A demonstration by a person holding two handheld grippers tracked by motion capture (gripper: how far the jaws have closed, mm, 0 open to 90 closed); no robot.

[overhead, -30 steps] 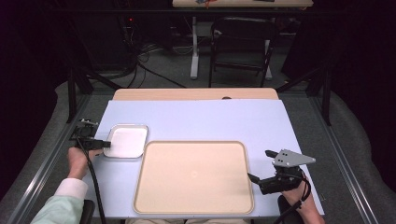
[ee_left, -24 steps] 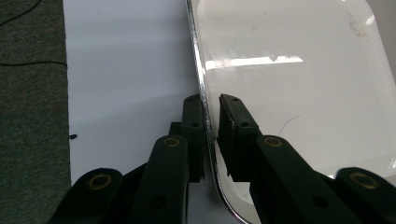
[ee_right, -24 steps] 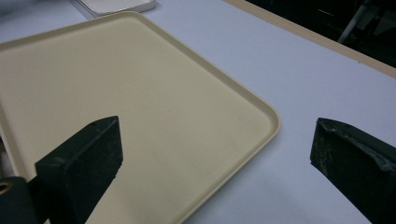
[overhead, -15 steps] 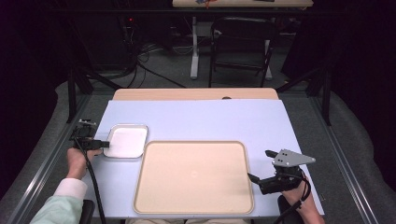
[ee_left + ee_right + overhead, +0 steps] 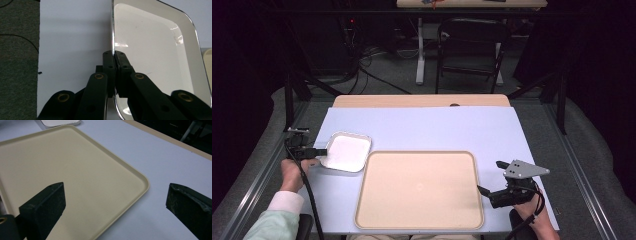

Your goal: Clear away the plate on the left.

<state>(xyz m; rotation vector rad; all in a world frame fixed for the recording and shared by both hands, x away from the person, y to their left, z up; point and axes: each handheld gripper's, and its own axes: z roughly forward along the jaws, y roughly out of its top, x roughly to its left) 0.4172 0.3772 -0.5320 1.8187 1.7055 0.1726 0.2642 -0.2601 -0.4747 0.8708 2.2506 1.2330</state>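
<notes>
A small white metal tray rests at the left of the table. My left gripper is shut on the middle of its left rim. In the left gripper view the two jaws pinch that thin rim, my left gripper closed on it, and the small tray stretches away to the right. A large beige tray lies at the front centre. My right gripper is open just off its right edge. In the right gripper view my right gripper straddles a corner of the beige tray without touching it.
A pale blue mat covers the table, bare behind the two trays. A wooden strip runs along its far edge. A chair and cables stand on the floor beyond. The small tray's corner peeks in at the top.
The left gripper and the small tray have shifted only very slightly. The right gripper has stayed where it was.
</notes>
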